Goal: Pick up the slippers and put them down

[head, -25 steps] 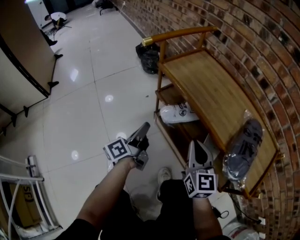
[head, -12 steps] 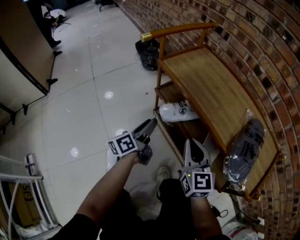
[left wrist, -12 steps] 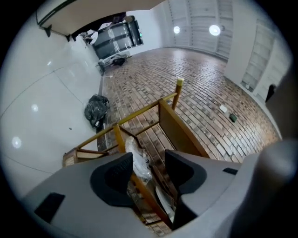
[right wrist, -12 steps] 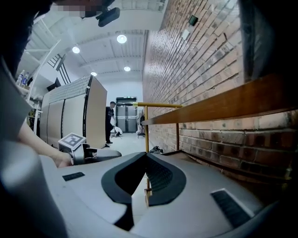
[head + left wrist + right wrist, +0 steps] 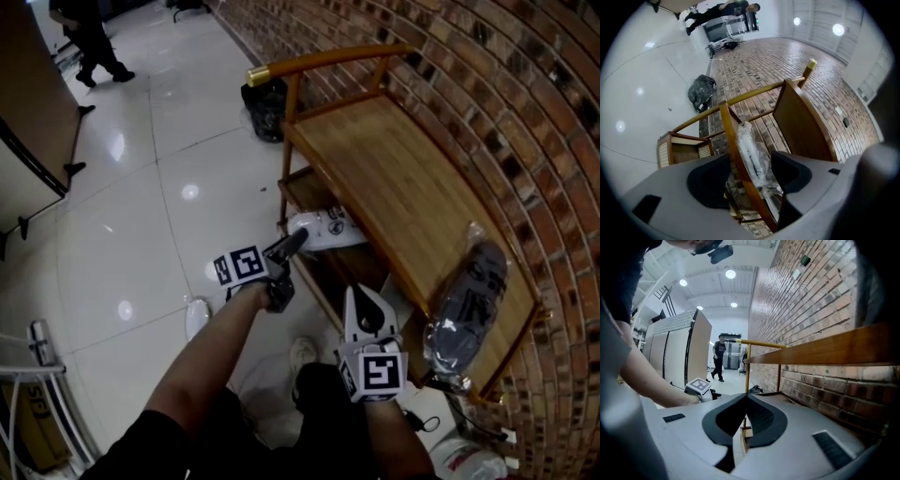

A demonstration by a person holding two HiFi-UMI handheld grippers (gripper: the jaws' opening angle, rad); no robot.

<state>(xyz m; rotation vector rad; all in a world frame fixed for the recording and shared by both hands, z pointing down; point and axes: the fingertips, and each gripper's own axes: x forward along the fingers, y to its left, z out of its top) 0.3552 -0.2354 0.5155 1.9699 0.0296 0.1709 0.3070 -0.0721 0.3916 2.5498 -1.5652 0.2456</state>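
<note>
Head view puts the white slippers (image 5: 323, 228), bagged in clear plastic, on the lower shelf (image 5: 302, 190) of a wooden rack (image 5: 394, 169), near its front edge. A dark pair (image 5: 466, 307), also bagged, lies on the rack's top at the near end, well apart from the white ones.

The left gripper (image 5: 296, 240) points at the white slippers from the floor side, its tips just beside the bag. In the left gripper view its jaws are apart and opening, and nothing is pressed between them. Through the gap a post (image 5: 731, 140) of the rack shows, with the bag behind it. Whether the tips already touch the plastic I cannot tell.

The right gripper (image 5: 361, 298) hangs nearer the person, by the rack's front and between the two pairs. In its own view the jaws meet at the tips and hold nothing.

This looks like the reach before the first pick: neither pair is lifted. The next move calls for wider jaws, a line past the post so that it does not end up in the grip, and a closing on a slipper's body, not on loose plastic, which could slip.

Around the rack lie a white tiled floor (image 5: 141, 216) and a brick wall (image 5: 487, 112).
</note>
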